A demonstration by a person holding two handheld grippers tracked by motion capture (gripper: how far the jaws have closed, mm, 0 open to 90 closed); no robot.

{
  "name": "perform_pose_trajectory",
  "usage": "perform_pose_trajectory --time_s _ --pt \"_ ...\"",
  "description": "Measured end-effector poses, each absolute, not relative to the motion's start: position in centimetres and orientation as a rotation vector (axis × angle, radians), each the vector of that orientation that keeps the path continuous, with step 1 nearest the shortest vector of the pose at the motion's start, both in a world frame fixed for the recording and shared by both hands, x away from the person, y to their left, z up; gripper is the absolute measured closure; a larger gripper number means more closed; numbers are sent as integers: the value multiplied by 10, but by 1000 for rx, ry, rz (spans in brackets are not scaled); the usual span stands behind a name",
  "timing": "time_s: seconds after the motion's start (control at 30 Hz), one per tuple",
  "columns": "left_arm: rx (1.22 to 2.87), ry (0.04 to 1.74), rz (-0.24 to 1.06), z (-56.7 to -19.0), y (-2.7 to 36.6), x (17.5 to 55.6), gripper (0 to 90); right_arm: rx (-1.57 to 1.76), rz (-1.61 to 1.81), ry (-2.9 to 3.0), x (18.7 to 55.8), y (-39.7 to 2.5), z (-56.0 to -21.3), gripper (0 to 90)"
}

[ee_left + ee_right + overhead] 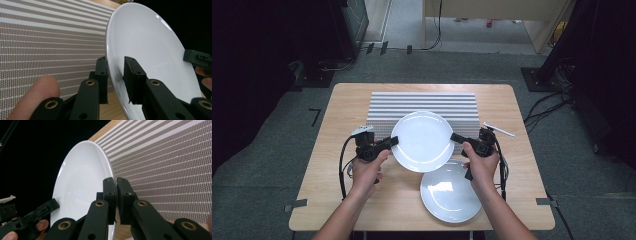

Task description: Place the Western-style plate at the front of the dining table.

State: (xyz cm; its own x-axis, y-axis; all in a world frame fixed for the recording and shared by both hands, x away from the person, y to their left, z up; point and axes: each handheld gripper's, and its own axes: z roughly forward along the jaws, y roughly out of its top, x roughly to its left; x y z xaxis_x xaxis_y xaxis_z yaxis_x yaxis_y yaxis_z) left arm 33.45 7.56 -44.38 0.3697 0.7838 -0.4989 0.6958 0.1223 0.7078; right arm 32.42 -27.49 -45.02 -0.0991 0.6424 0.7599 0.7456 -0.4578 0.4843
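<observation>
My left gripper (393,141) has the left rim of the round white ceramic plate (422,140) between its jaws. In the left gripper view one jaw sits under the rim and the other over the plate's face, with a slight gap at the upper pad, so I cannot tell how firmly it bites. My right gripper (456,137) is clamped on the opposite rim; in the right gripper view its jaws stand nearly together on the thin edge.

From above, the held plate hides the middle near part of the grey-and-white striped woven placemat (384,105) and overlaps the far rim of a second round white plate (451,192) lying on the light wooden table (343,105). My right hand (482,167) covers part of that lower plate's right edge. Whether the held plate touches the mat cannot be made out from above; the gripper views show it tilted up off the weave.

A thin white stick (498,129) lies right of the mat, near my right gripper. Bare wood is open to the left and along the near-left edge.
</observation>
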Motion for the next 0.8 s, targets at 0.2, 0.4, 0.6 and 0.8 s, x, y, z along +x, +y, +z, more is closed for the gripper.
perform_pose_trajectory --time_s 0.2,0.4,0.6,0.8 --pt "1602 1385 113 -448 74 354 746 -2063 -1608 -1555 341 -273 -456 864" --pt "1582 1425 78 -458 72 370 742 -2090 -1616 -1520 360 -273 -462 865" --pt "1585 1440 108 -457 67 385 744 -2111 -1595 -1488 375 -275 -469 865" --pt "1582 1475 109 -460 64 402 743 -2139 -1582 -1458 389 -274 -473 864"
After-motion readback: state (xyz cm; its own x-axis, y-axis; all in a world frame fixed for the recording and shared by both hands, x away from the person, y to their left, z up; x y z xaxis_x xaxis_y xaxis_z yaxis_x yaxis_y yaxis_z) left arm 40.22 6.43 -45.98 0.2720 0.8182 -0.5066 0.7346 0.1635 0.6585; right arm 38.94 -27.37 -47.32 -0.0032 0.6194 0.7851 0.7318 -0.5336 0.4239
